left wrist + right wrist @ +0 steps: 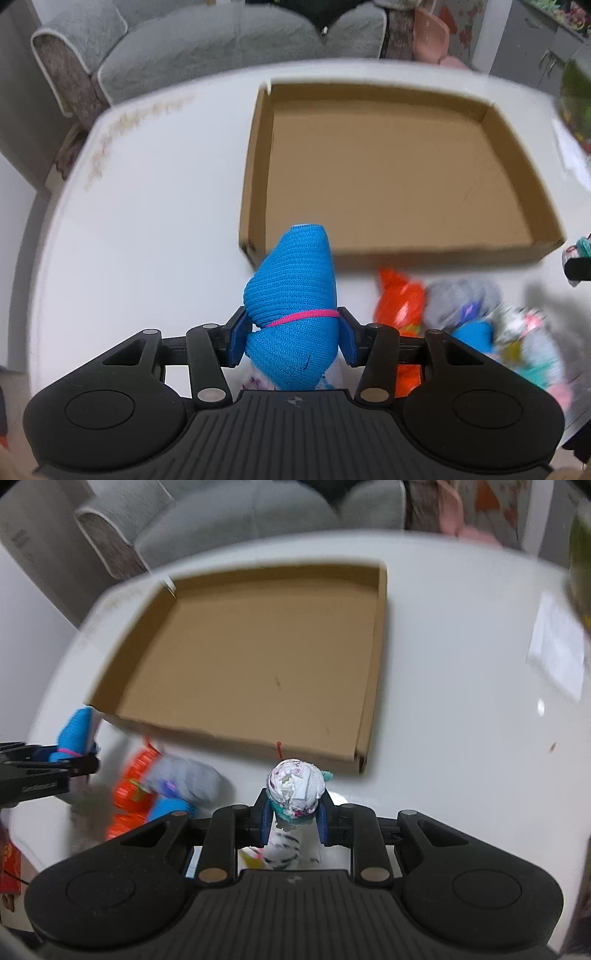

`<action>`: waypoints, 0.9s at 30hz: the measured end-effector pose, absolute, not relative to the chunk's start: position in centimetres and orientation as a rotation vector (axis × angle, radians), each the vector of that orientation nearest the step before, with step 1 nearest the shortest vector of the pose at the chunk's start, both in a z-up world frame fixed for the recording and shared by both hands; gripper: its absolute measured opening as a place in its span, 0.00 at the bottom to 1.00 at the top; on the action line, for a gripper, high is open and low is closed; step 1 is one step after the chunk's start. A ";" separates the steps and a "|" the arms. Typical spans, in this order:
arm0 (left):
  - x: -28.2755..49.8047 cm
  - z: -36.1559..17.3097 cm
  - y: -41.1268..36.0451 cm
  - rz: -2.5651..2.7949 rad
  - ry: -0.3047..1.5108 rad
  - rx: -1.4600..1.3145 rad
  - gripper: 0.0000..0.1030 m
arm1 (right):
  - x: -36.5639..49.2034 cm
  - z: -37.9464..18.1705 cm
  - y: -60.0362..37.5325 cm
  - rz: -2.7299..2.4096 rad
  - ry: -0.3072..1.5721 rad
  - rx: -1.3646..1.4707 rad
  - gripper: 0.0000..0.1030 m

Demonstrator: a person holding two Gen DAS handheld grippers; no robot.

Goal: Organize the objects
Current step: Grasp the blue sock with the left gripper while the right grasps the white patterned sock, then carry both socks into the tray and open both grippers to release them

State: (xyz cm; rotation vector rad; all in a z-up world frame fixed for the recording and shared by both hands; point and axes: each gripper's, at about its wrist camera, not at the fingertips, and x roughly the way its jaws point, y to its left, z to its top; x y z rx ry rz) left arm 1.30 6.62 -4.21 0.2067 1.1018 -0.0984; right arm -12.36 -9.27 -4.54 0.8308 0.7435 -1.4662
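My left gripper (291, 334) is shut on a rolled blue sock bundle (295, 291) tied with a pink band, held above the white table just in front of the shallow cardboard box (258, 155). My right gripper (293, 818) is shut on a white patterned sock roll (295, 784) with a teal edge, near the box's front wall (229, 729). The box looks empty inside. In the right wrist view the left gripper (79, 758) with the blue sock bundle (75, 731) shows at the left edge.
A pile of socks lies on the white table (147, 206) between the grippers: an orange one (400, 299), a grey one (461, 299) and other coloured ones. A grey sofa (221, 40) stands behind the table. Bare tabletop (461, 701) lies right of the box.
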 end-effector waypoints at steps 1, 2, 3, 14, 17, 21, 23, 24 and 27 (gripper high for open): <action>1.5 -3.1 6.5 -0.107 1.083 0.196 0.53 | -12.2 -3.6 -9.3 -1.462 0.718 0.810 0.21; 1.8 -2.1 6.4 -0.115 1.063 0.185 0.53 | -12.1 -2.6 -9.6 -1.463 0.700 0.788 0.21; 2.3 -1.2 6.2 -0.124 1.043 0.179 0.53 | -11.7 -1.9 -9.8 -1.462 0.692 0.759 0.21; 11.1 -1.2 4.3 -0.237 0.951 0.207 0.54 | -8.4 0.0 -19.0 -1.315 0.712 0.529 0.21; 13.0 -2.7 4.2 -0.277 0.944 0.240 0.54 | -8.3 -1.2 -21.6 -1.272 0.747 0.510 0.21; 15.3 -5.3 4.0 -0.296 0.959 0.271 0.53 | -8.2 -3.2 -24.5 -1.220 0.825 0.481 0.21; 16.2 -6.6 3.7 -0.305 0.974 0.292 0.53 | -8.3 -4.0 -25.3 -1.194 0.861 0.470 0.21; 16.7 -7.2 3.6 -0.309 0.979 0.304 0.53 | -8.4 -4.7 -25.9 -1.186 0.879 0.466 0.21; 17.3 -8.6 3.5 -0.341 0.992 0.317 0.54 | -8.1 -5.4 -27.0 -1.156 0.912 0.456 0.21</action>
